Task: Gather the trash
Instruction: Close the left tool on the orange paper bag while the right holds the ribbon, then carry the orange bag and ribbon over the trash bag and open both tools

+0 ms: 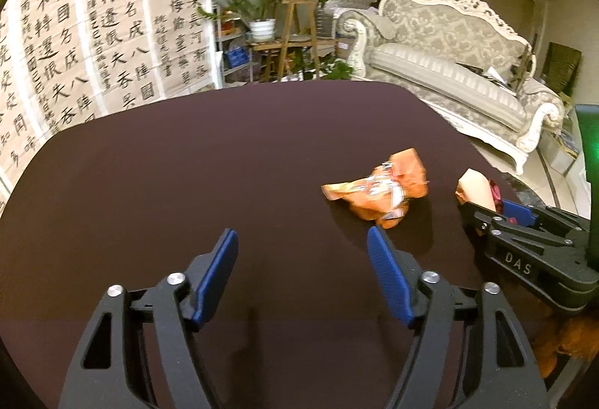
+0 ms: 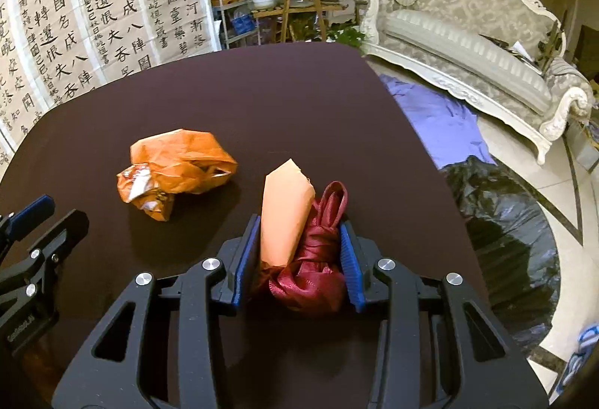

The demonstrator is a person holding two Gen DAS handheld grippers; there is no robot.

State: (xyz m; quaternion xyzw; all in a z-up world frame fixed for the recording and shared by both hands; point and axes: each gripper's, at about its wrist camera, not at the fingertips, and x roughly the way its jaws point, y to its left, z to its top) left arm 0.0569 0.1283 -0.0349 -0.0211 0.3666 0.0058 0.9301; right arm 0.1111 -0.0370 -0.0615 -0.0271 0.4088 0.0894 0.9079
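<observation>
A crumpled orange snack wrapper (image 1: 378,190) lies on the dark brown table (image 1: 187,165), just ahead and right of my open, empty left gripper (image 1: 303,240). The wrapper also shows in the right wrist view (image 2: 176,171), ahead and left of my right gripper (image 2: 299,233). My right gripper is shut on a bundle of trash: a peach paper piece (image 2: 284,214) and a dark red ribbon-like wrapper (image 2: 318,259). In the left wrist view the right gripper (image 1: 498,210) sits at the table's right side with the peach paper (image 1: 475,188) sticking out.
A black trash bag (image 2: 505,221) lies open on the floor right of the table, beside a purple cloth (image 2: 441,120). A white ornate sofa (image 1: 449,64) stands beyond. Calligraphy sheets (image 1: 75,34) and plant stands (image 1: 295,30) are behind the table.
</observation>
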